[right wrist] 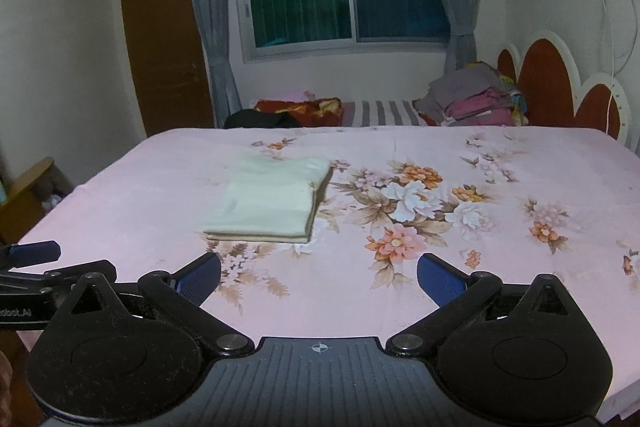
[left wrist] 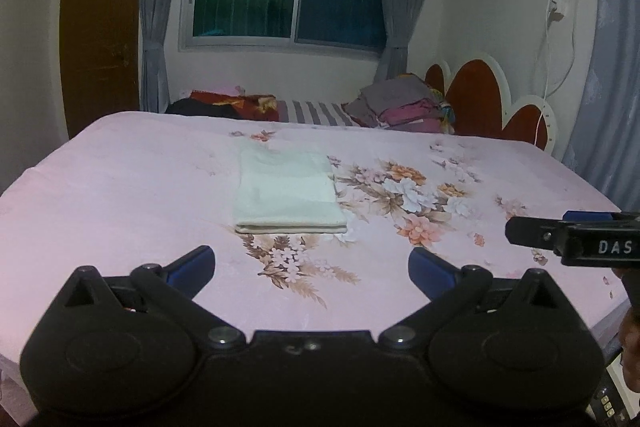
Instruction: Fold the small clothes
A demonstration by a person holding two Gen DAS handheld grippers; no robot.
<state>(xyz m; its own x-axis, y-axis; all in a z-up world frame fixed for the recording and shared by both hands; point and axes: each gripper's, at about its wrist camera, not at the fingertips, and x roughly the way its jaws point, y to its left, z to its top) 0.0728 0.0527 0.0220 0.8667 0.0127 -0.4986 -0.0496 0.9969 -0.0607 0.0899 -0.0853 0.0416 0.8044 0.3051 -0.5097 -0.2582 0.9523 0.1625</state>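
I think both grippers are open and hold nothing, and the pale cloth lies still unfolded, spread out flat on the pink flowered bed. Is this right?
Not fully. The pale cloth is already folded: the right wrist view shows stacked layers along its near and right edges. The rest holds: the left gripper and the right gripper are open and empty, and the cloth lies on the pink flowered bed.

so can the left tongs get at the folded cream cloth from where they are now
Probably yes. The left tongs are wide open with nothing between them, and only bare pink floral bedsheet lies between them and the folded cream cloth. The right tongs sit off to the side, clear of that path.
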